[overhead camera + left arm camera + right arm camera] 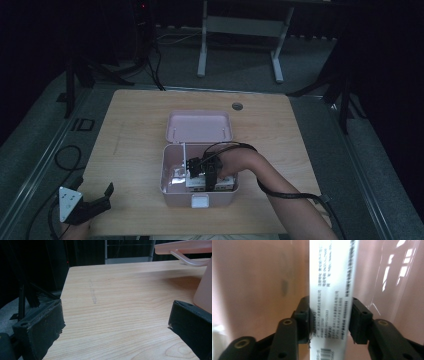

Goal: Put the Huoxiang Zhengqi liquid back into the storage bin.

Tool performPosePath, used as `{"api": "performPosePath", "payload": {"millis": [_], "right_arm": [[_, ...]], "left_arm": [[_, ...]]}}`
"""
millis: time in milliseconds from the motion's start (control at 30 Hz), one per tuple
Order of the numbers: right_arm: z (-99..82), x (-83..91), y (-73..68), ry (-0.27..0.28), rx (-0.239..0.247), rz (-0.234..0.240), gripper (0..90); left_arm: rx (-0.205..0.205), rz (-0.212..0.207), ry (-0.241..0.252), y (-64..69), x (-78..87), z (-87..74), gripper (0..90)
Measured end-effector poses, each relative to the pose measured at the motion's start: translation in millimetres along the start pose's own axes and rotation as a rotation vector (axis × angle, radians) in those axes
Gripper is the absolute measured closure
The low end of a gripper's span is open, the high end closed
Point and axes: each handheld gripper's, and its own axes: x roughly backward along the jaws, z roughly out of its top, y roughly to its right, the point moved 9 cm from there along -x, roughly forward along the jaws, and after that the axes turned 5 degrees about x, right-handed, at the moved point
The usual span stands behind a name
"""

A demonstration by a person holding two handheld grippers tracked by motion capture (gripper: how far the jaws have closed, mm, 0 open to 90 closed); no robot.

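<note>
Inside the pink storage box (199, 192) near the front edge of the tabletop (130, 145): right tongs (208, 176) lowered into the open compartment, pads set against the two long sides of a white printed carton (332, 290), apparently so that the narrow pack can be carried edge-on and fitted between the box walls; in the right gripper view, left pad flush on the carton, right pad at its edge with contact not fully certain, so grip judged as closed on the carton but perhaps only lightly. Carton seen from above as a pale pack (200, 181) lying low in the box, beside a thin upright divider (183, 159). Hinged lid (199, 126) thrown back flat behind the box, leaving the whole opening free for entry from above. Right forearm (270, 187) angled in from the lower right, cable (235, 146) looped over the rear wall. Left tongs (106, 192) resting at the front left corner of the tabletop, well apart from the box, spread wide with nothing between them, bare wood visible between the pads (40, 327) in the left gripper view; likely parked there to stay out of the way. Step in hand judged as placing or taking the carton; which of the two not decidable here
</note>
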Motion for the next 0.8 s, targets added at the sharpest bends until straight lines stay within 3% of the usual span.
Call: {"api": "performPosePath", "payload": {"millis": [467,667,800], "right_arm": [[-10.6,44.4,-3.2,0.073,-0.022,-0.046,35.9],[-22.3,70.2,1.3,0.165,-0.062,-0.092,22.1],[-33.4,86.2,3.6,0.221,-0.082,-0.114,17.9]], "left_arm": [[-0.002,0.001,-0.004,0.1,0.0,-0.3,0.2],[-0.004,0.001,-0.006,0.1,-0.3,-0.5,0.2],[0.001,0.001,-0.004,0.0,-0.2,-0.3,0.2]]}}
